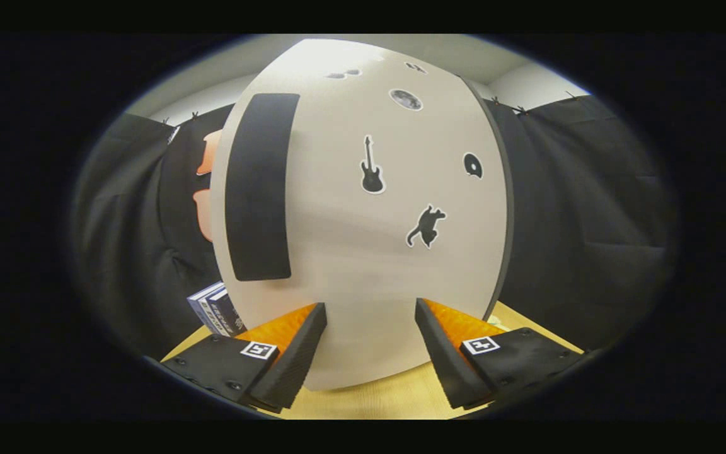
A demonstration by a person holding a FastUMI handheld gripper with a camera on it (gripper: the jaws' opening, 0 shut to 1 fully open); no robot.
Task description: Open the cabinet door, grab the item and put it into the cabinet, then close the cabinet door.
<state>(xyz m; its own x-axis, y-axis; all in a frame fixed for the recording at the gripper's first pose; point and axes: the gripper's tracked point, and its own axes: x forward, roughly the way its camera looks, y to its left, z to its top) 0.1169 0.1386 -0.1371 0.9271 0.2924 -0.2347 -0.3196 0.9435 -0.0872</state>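
Note:
A pale cabinet door (350, 252) stands close in front of me, shut as far as I can tell, with a tall black handle strip (259, 189) along its left side and several small black stickers such as a guitar (371, 167) and a cat (426, 227). My gripper (370, 310) is open right before the door's lower part, fingers spread with nothing between them. A blue and white box (215, 309) stands on the table left of the cabinet, just beyond the left finger.
The cabinet rests on a light wooden table (388, 397). Black cloth walls (583, 221) hang behind and on both sides of it.

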